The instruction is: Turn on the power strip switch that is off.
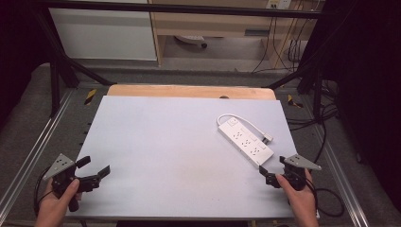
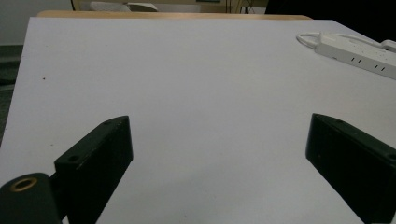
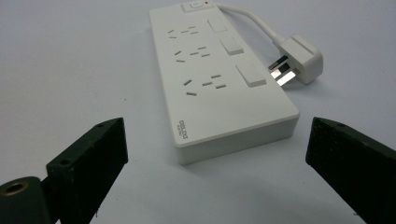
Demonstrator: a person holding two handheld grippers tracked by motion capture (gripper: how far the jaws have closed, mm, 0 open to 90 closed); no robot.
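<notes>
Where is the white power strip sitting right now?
In the high view the white rectangular plastic power strip lies flat on the right half of the white table, just ahead of the open right gripper, its plug beside it.

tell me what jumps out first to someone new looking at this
A white power strip lies slantwise on the right of the pale table, its cord looped back so the plug rests beside it. The right gripper hovers open just short of its near end; the left gripper, also open, is over the near-left corner.
</notes>
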